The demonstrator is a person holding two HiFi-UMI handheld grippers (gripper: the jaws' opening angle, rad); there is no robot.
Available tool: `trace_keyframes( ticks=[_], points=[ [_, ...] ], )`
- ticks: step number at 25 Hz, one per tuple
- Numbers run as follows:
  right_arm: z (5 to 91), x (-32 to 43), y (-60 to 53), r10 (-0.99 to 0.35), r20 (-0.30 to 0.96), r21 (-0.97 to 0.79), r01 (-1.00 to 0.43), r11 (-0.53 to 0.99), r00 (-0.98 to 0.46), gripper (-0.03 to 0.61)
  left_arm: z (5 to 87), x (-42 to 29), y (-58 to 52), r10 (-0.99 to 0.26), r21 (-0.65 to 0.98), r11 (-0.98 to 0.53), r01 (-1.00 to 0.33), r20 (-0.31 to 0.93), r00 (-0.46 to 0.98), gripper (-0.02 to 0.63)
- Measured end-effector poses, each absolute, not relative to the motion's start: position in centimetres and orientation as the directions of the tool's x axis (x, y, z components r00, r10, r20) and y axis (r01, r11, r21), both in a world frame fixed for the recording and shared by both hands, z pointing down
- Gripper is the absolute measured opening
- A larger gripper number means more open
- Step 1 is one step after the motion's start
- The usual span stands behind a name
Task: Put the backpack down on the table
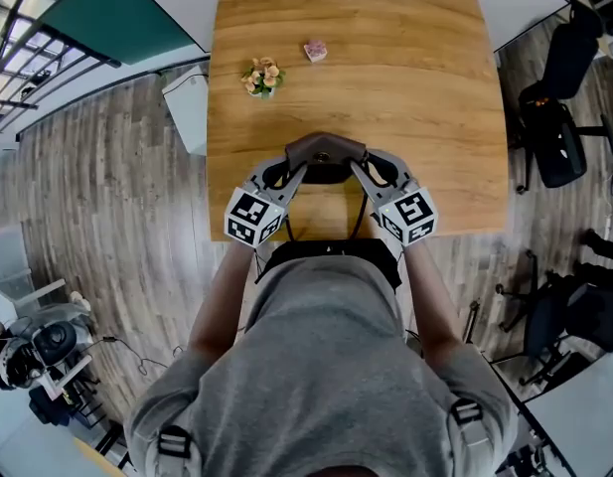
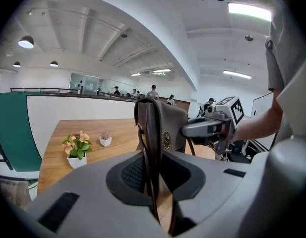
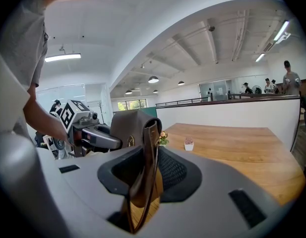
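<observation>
Two grippers carry one backpack [image 1: 326, 154] between them, above the near edge of the table [image 1: 415, 78]. The left gripper [image 2: 150, 168] has its jaws closed on a narrow brown strap and side edge of the bag; the right gripper [image 3: 144, 175] is clamped likewise on the opposite side. Whether the base already touches the wood cannot be told, as the person's body hides it. Hazards, as judged from this position: the bag hangs close to the table's front edge, so a release here could let it tip back off toward the person; the grips sit on thin, pliant leather that may slide through the pads if the load shifts; unequal lowering of the two hands would tilt the bag; the loose straps below could snag on the edge. The flower pot [image 1: 262, 78] and the small pink-topped pot [image 1: 315, 51] stand well apart and look safe. Materials: the backpack is matt brown leather, soft-sided, with a rounded top flap and a round brass-coloured badge. The tabletop is smooth, warm-grained wood with curved sides. Each gripper is grey moulded plastic with dark ribbed pads.
</observation>
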State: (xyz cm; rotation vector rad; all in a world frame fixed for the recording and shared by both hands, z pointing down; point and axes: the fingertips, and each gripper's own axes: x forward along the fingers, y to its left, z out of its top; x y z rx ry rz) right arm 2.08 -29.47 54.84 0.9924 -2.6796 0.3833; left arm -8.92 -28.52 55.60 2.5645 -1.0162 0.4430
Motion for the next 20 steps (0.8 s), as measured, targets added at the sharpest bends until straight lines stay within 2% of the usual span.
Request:
trace_keyframes(
  ticks=[20],
  points=[
    [58.7,2.3,-33.3,-0.606,0.447,0.024,-0.668,0.744,-0.658,0.106,61.6,-8.0,-32.2,-0.51,0.178,-0.749,-0.639,0.461,0.726,0.081]
  ],
)
